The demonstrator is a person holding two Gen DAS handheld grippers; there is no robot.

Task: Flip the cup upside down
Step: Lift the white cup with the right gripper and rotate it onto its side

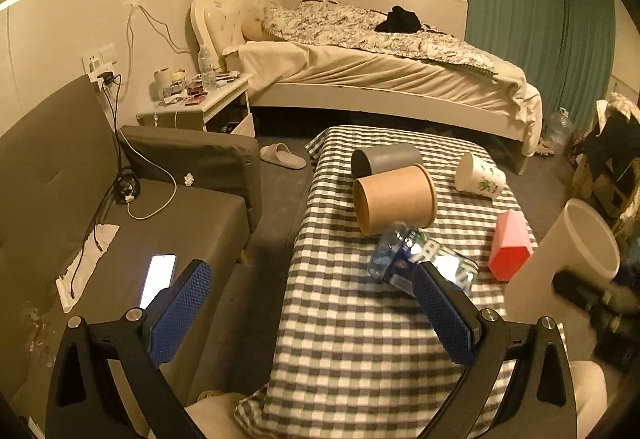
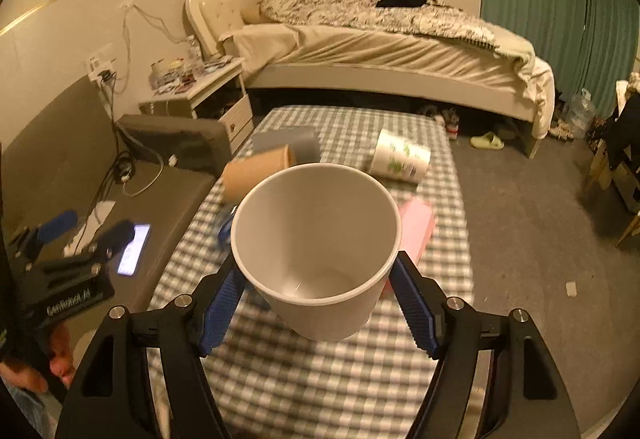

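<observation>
Four cups show: the plain white paper cup [image 2: 316, 251], clamped at its sides between the blue ribbed pads of the right gripper [image 2: 316, 303] and held above the checked tablecloth [image 2: 312, 379] with its mouth toward the camera, plus a grey cup [image 1: 386, 158], a brown kraft cup [image 1: 394, 199] and a white leaf-printed cup [image 1: 480, 175], all lying on their sides. One crumpled clear plastic bottle [image 1: 420, 255] and one faceted pink box [image 1: 510, 249] lie nearby. Only the left wrist view shows the left gripper [image 1: 312, 319] spread wide, grasping nothing.

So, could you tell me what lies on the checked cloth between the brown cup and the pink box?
A plastic water bottle lies on its side between the brown cup and the pink box; the left wrist view shows it.
</observation>
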